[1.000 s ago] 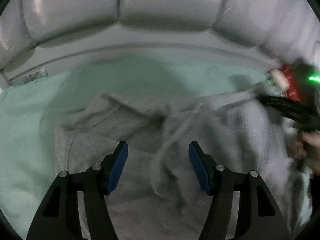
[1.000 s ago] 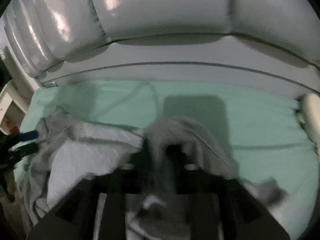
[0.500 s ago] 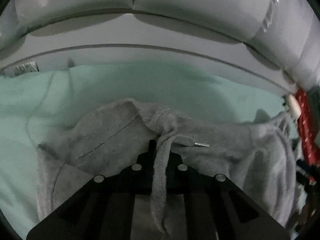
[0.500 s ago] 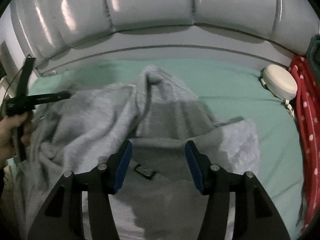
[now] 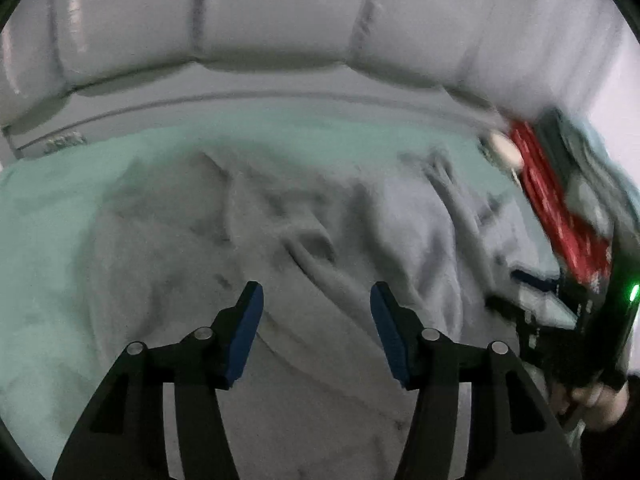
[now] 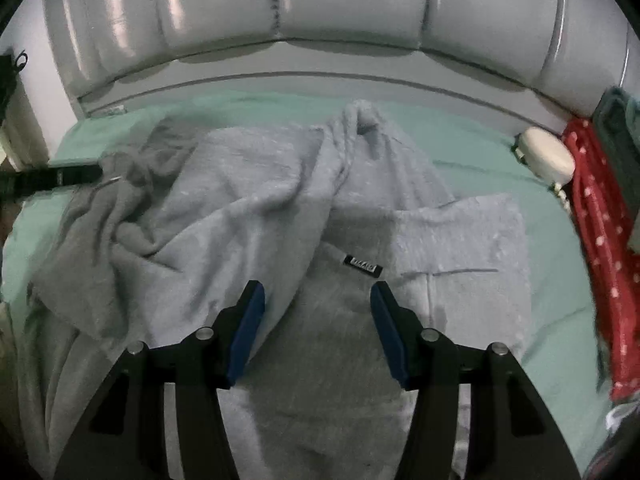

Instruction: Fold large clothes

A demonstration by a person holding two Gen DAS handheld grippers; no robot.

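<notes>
A large grey fleece garment point(image 6: 280, 208) lies crumpled on the mint-green bed sheet point(image 6: 472, 168); it also fills the left wrist view point(image 5: 304, 240), which is blurred. A small black label point(image 6: 363, 264) shows on it. My right gripper point(image 6: 316, 320) is open and empty just above the garment's middle. My left gripper point(image 5: 316, 320) is open and empty above the garment. The left gripper also shows at the right wrist view's left edge point(image 6: 52, 178), its tips at the garment's darker grey corner. The right gripper shows at the right of the left wrist view point(image 5: 560, 320).
A padded grey headboard point(image 6: 320, 4) runs along the back. A white rounded object point(image 6: 546, 156) and a red white-dotted cloth point(image 6: 600, 232) lie at the bed's right side. A small stand point(image 6: 16, 120) is at the far left.
My left gripper was shut on the grey garment half a second ago and has opened and let go. My right gripper, shut a second ago, stays open above the garment.
</notes>
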